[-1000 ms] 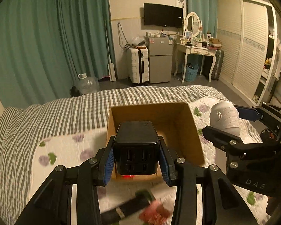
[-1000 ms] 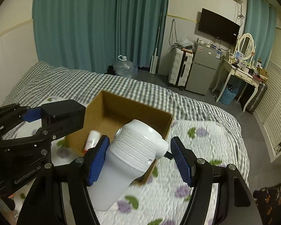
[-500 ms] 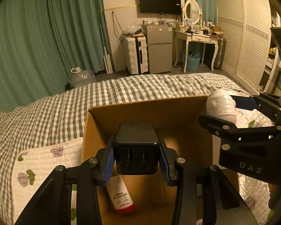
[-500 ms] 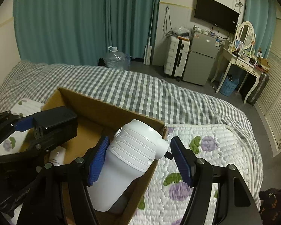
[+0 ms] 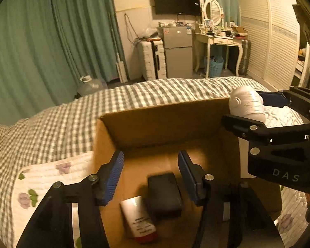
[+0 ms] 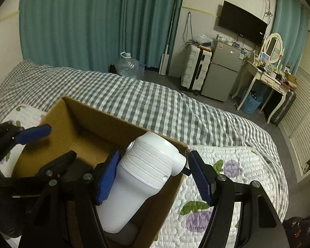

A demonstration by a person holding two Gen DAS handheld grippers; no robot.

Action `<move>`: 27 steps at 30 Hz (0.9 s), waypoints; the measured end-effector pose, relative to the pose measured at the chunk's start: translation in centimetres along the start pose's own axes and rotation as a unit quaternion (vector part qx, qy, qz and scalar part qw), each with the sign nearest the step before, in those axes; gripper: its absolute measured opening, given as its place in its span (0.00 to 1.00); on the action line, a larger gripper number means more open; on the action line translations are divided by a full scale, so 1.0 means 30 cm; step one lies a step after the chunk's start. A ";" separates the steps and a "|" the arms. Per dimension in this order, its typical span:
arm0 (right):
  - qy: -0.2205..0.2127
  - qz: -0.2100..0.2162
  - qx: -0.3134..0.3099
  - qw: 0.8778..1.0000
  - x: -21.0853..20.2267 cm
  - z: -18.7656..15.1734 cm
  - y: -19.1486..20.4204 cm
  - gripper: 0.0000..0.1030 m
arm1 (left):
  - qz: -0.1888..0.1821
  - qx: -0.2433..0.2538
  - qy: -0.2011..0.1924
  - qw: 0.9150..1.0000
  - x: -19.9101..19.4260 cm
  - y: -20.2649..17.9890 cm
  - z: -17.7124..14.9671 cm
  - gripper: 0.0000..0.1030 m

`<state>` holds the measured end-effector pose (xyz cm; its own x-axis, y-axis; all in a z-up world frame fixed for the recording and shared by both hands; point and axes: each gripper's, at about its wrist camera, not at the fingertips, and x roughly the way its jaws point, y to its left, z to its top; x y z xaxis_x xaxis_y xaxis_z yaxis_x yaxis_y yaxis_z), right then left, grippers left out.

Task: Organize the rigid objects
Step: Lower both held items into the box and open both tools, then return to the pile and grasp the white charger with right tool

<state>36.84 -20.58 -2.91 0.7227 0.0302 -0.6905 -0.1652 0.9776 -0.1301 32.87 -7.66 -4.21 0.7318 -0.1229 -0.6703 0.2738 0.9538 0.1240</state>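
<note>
Left gripper: we hold the left gripper (image 5: 150, 172) over the open cardboard box (image 5: 163, 119). Its jaws have just been opening and we see nothing pressed between the blue pads; they stand apart with only air between them.
Black charger block: the black charger block (image 5: 164, 194) lies on the box floor below and between the left fingers, touching neither pad. It looks slightly blurred.
Tube: a white tube with a red cap (image 5: 138, 217) lies on the box floor just beside the block, on its left in the left wrist view, cap toward the camera.
Right gripper: we hold the right gripper (image 6: 155, 175) at the box's near right corner, jaws about half apart. Its left pad lies against the side of the white appliance (image 6: 142, 177). Between the right pad and the white body we see a gap, with only a small dark part reaching toward that pad, so we cannot tell how firm the hold is.
White appliance: it sits tilted between the right fingers, ribbed round head up and away from the camera, its lower end dipping inside the box. In the left wrist view its head (image 5: 247, 105) shows above the box's far right edge.
Box: it rests on the bed (image 6: 155, 103), partly on a flowered quilt (image 6: 233, 173).
</note>
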 end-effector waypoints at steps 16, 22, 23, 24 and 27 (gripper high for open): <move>-0.026 0.018 0.034 0.999 -0.245 -0.013 0.067 0.89 | 0.019 -0.041 -0.003 0.999 -0.289 0.125 -0.051 0.63; -0.043 -0.005 0.016 0.999 -0.508 -0.100 0.096 0.91 | 0.026 -0.073 -0.020 0.997 -0.505 0.153 -0.100 0.66; -0.046 -0.004 0.018 0.999 -0.546 -0.114 0.097 0.91 | 0.028 -0.073 -0.023 0.997 -0.537 0.151 -0.108 0.66; -0.050 -0.004 0.020 0.999 -0.589 -0.130 0.096 0.91 | 0.029 -0.075 -0.026 0.996 -0.564 0.150 -0.116 0.66; -0.055 -0.001 0.020 0.998 -0.672 -0.169 0.099 0.91 | 0.028 -0.085 -0.035 0.995 -0.639 0.147 -0.157 0.66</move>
<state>18.38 -19.33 7.00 0.7925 0.0477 -0.6080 -0.1378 0.9852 -0.1023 17.09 0.20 5.74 0.7861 -0.0811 -0.6127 0.1265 0.9915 0.0310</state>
